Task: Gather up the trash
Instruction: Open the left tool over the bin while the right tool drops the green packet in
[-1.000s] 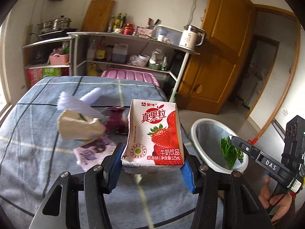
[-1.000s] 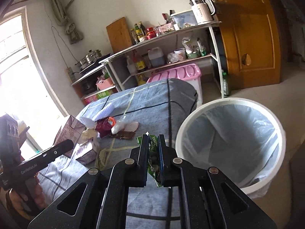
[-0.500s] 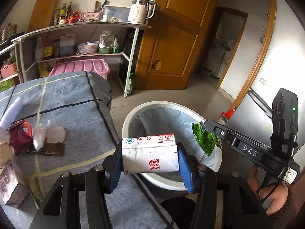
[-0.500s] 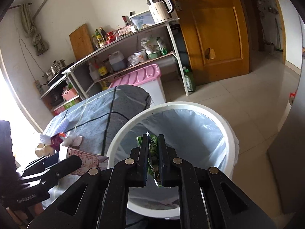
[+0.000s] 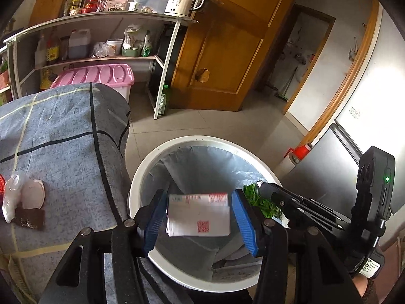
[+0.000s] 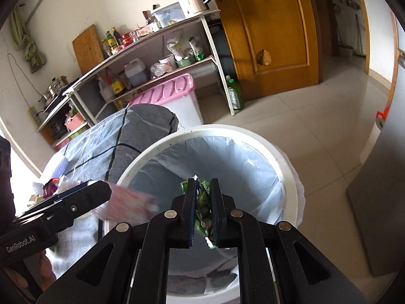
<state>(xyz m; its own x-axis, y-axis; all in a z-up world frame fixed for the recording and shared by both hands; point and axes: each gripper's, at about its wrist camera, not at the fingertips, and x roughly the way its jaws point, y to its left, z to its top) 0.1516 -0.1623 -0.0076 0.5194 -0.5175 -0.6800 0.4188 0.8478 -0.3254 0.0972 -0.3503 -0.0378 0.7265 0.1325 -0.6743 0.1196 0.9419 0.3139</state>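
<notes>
The left tongs (image 5: 200,217) stand wide, the carton (image 5: 198,219) dropping into the bin (image 5: 141,172); the right tongs (image 6: 202,210) grip a wrapper (image 6: 202,202). Scraps (image 5: 22,202) remain at the surface's (image 5: 63,139) edge.

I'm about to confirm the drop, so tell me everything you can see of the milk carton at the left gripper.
The milk carton is a small white paperboard box with red print and a red code square on the face toward the camera. It is motion-blurred and lies sideways between the left gripper's blue jaws, which stand apart with gaps on both sides. It is above the open mouth of the lined white trash bin.
</notes>
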